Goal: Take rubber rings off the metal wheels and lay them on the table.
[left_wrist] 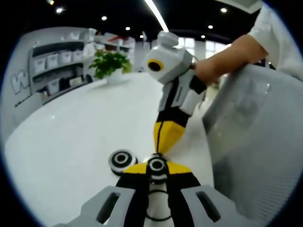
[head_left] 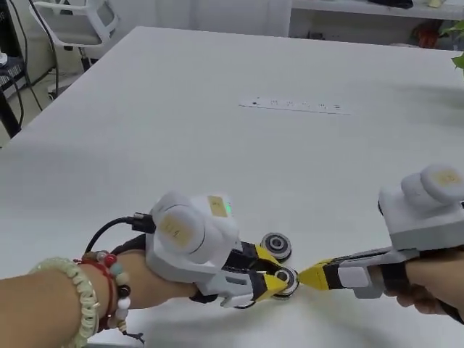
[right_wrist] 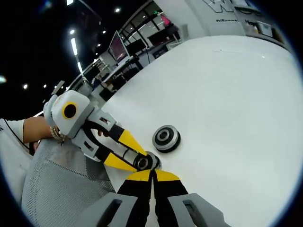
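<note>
Metal wheel point(head_left: 276, 246) flat, hub upward.

**Open-plan office or lab space**

A large white table point(head_left: 217, 87) with a socket strip point(head_left: 293, 106) on it sits under recessed ceiling lights point(left_wrist: 154, 14). An office chair point(head_left: 76, 18) stands at its far edge. Shelves of storage bins point(left_wrist: 59, 66) line a wall near a potted plant point(left_wrist: 110, 64), and desks beyond carry monitors point(right_wrist: 118, 46).

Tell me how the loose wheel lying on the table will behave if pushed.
Lying flat, the loose wheel would probably slide rather than roll. Its metal hub suggests it is heavy for its size and stiff.
</note>
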Action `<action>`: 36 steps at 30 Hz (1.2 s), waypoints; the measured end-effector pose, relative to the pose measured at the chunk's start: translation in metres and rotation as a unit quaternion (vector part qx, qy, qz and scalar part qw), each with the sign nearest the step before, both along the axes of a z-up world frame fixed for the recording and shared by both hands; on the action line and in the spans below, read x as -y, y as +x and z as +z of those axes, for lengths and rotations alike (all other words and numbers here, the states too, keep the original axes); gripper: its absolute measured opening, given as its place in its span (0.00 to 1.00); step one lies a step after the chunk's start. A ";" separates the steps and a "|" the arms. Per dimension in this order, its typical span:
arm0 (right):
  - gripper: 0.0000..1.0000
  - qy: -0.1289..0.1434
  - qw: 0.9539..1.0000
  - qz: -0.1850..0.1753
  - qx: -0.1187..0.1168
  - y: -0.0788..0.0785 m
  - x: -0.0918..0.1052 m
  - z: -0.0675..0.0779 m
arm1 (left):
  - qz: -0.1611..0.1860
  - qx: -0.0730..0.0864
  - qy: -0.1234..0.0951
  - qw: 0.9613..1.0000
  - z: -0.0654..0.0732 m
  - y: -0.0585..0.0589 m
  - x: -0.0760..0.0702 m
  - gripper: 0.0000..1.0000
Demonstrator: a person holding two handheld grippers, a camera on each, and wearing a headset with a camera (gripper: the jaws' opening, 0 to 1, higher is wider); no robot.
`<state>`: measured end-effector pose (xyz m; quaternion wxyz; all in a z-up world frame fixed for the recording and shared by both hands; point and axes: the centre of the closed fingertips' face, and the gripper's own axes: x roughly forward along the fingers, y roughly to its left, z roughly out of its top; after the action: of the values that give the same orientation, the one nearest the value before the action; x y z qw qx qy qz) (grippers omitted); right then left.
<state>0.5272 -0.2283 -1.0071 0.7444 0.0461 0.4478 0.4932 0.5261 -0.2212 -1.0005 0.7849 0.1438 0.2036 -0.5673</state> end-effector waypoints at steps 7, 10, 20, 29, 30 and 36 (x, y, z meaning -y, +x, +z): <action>0.00 -0.005 1.000 0.005 0.009 0.001 0.000 0.000 | -0.002 0.005 0.006 1.000 0.000 0.000 0.000 0.13; 0.00 -0.007 1.000 0.007 0.011 0.001 0.000 0.001 | -0.002 0.005 0.006 1.000 0.000 0.000 0.000 0.13; 0.00 -0.005 1.000 0.009 0.015 0.000 -0.003 0.004 | 0.000 0.004 0.006 1.000 0.000 0.001 0.000 0.13; 0.00 -0.007 1.000 0.013 0.024 0.001 -0.003 0.003 | 0.001 0.005 0.005 1.000 0.000 0.001 0.000 0.13; 0.00 -0.007 1.000 0.012 0.024 0.001 -0.004 0.004 | 0.001 0.005 0.005 1.000 0.000 0.001 0.000 0.13; 0.00 -0.007 1.000 0.013 0.026 -0.001 -0.006 0.005 | 0.001 0.005 0.006 1.000 0.000 0.001 0.000 0.13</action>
<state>0.5267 -0.2227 -1.0025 0.7497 0.0221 0.4321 0.5008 0.5274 -0.2209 -1.0007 0.7856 0.1508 0.2030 -0.5646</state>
